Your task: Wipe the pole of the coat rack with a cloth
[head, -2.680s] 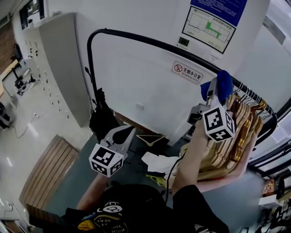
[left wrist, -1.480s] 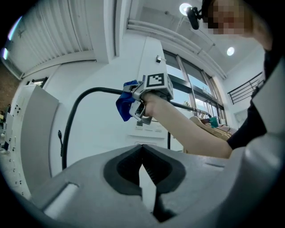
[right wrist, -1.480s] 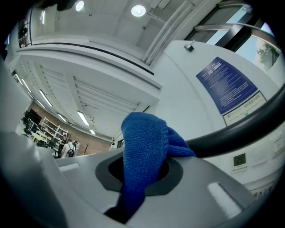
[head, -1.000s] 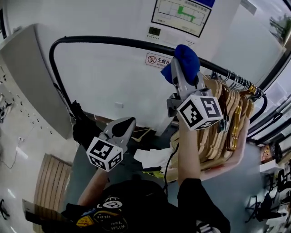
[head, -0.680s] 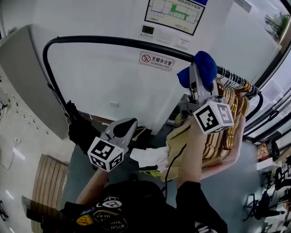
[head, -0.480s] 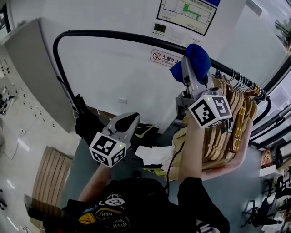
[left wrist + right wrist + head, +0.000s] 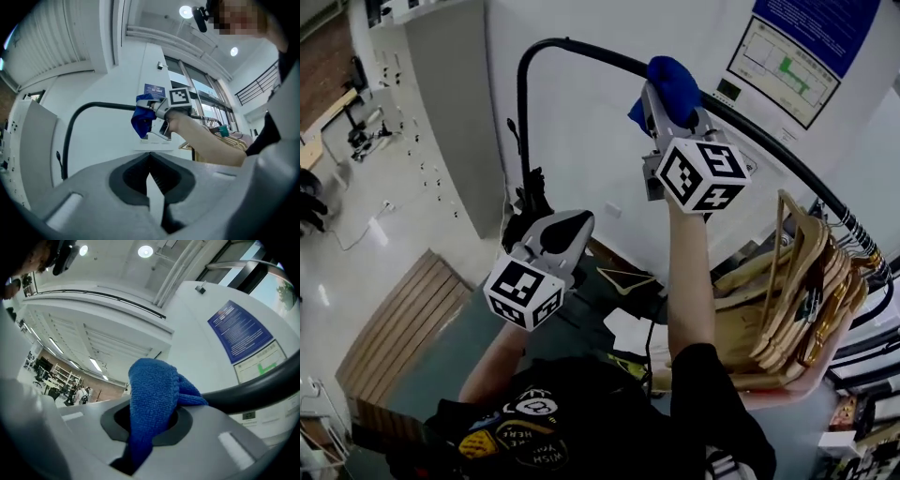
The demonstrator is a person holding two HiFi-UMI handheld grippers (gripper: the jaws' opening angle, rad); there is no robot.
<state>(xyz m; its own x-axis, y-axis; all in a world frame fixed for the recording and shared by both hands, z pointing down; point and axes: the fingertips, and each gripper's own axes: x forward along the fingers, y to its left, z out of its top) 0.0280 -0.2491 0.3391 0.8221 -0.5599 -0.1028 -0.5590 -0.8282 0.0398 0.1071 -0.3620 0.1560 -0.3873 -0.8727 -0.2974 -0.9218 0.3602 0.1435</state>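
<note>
Both jaws closed, right gripper [image 7: 662, 101] pinching cloth [image 7: 673, 81], now nearer bend of pole [image 7: 581, 50].

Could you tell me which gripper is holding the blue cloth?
The right gripper, up at the black pole, clamps the blue cloth; the left gripper hangs lower, shut and empty.

blue looped-pile cloth [image 7: 154, 394]: soft, matt, nubbly knit-like surface. curved black pole of the coat rack [image 7: 581, 52]: smooth tube, seemingly metal, with a dull sheen. grey left gripper [image 7: 150, 159] and grey right gripper [image 7: 664, 98]: moulded plastic, matt and finely grained; dark ribbed inner pads [image 7: 157, 180] on the left one. tan curved clothes hangers [image 7: 797, 281]: varnished wood, glossy. slatted brown bench [image 7: 403, 323]: unpolished-looking wood. pale floor [image 7: 356, 234]: polished, reflective.
</note>
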